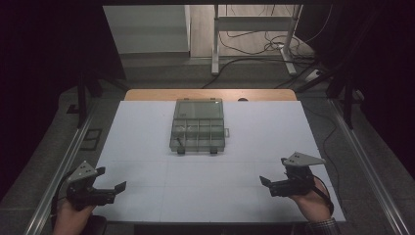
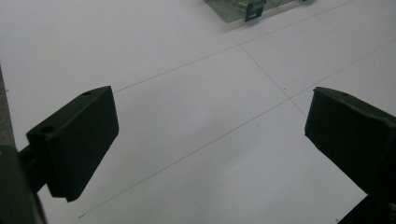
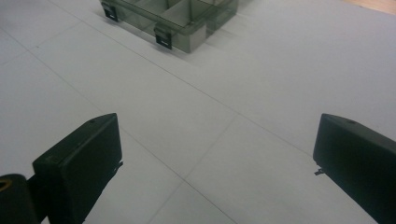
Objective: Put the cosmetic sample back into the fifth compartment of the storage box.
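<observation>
A clear grey plastic compartment box (image 1: 198,125) lies shut at the middle of the white table (image 1: 147,147), with two black latches on its near side. My left gripper (image 1: 110,178) hovers at the near left corner, open and holding nothing. At the near right, my right gripper (image 1: 274,170) is also open with nothing in it. Both point inward toward the table's middle. The left gripper view has the left gripper (image 2: 210,135) with jaws wide apart and a corner of the box (image 2: 247,8) far ahead. In the right gripper view, the box (image 3: 173,18) lies beyond the right gripper (image 3: 217,158).
A wooden strip (image 1: 210,94) borders the table's far edge. Metal rails (image 1: 58,176) run along both sides. A desk frame (image 1: 254,34) and floor cables (image 1: 254,46) stand beyond the table. Thin seam lines cross the white surface.
</observation>
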Tool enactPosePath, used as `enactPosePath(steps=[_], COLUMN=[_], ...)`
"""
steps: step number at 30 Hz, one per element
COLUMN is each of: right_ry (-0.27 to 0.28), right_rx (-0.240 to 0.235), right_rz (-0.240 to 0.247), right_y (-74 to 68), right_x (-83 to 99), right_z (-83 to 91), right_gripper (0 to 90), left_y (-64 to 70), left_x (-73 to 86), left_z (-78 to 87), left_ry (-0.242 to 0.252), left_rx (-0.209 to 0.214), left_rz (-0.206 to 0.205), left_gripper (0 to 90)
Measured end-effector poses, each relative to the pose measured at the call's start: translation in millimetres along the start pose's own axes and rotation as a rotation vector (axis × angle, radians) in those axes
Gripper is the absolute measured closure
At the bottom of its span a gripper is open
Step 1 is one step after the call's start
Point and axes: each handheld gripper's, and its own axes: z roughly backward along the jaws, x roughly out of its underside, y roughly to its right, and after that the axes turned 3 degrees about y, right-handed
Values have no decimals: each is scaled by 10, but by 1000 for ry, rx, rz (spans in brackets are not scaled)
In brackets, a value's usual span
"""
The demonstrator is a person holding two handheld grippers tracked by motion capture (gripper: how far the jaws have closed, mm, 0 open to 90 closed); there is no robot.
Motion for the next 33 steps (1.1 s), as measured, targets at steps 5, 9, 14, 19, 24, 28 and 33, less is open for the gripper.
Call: enactPosePath(steps=[5,9,14,19,24,28,33], right_ry=[7,7,3,7,-5,-24,-37], right_rx=[20,34,47,59,71,93,104], right_rz=[-30,-51,-72,-88,-86,-77,-94], right_y=[42,60,69,74,67,69,95], right_x=[62,114,172,229,281,322,386], right_z=[82,135,185,223,248,260,264], right_gripper=[10,8,6,6,6,5,5], left_y=[2,3,1,0,0,-1,-6], left_x=[-1,-1,1,1,3,4,3], left_z=[-1,0,3,4,5,6,8], left_ry=[-1,0,2,3,4,3,6], left_rx=[-1,-1,-3,-5,-4,-4,-3], left_rz=[0,0,2,3,5,6,10], left_gripper=[35,35,35,35,35,34,34])
